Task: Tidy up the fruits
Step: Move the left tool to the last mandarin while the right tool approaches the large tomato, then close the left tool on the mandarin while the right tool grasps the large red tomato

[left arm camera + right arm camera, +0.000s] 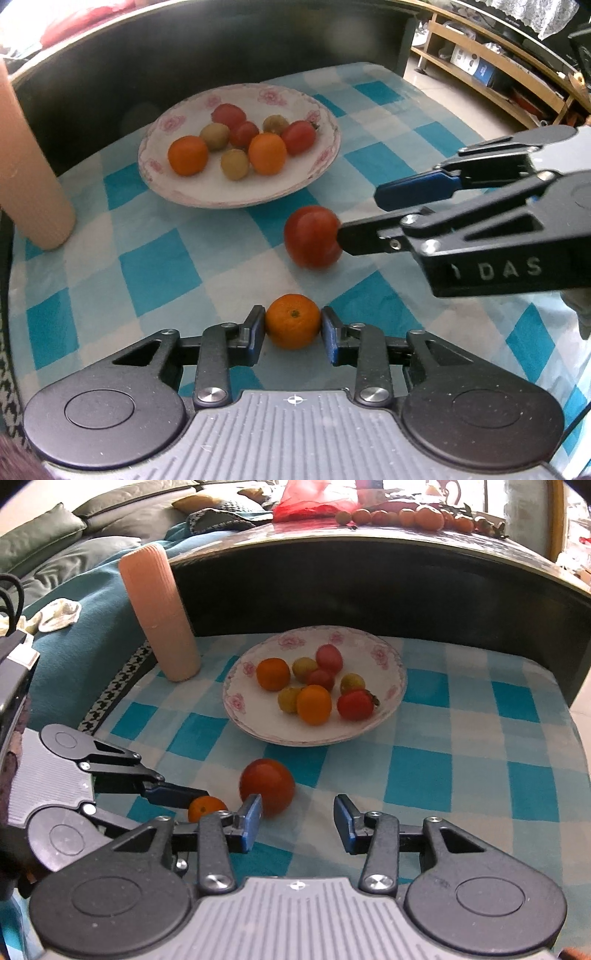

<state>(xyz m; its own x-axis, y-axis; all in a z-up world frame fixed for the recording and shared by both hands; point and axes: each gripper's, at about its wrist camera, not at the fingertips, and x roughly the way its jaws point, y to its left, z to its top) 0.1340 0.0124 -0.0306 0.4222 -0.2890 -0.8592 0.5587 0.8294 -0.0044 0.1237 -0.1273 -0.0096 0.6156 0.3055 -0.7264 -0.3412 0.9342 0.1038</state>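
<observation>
A small orange (293,321) sits on the checked cloth between the pads of my left gripper (293,325), which is shut on it; it also shows in the right wrist view (205,808). A red tomato (313,237) lies on the cloth just beyond it and shows in the right wrist view (266,785). My right gripper (297,818) is open, its left finger (253,814) right next to the tomato. A white floral plate (173,188) (391,690) farther back holds several oranges, tomatoes and small green-brown fruits.
A tall pink ribbed cylinder (29,177) (160,616) stands left of the plate. A dark curved table edge (369,576) rises behind the plate, with more fruit on top. The blue-white checked cloth (461,757) extends to the right. Wooden shelves (498,74) stand at the far right.
</observation>
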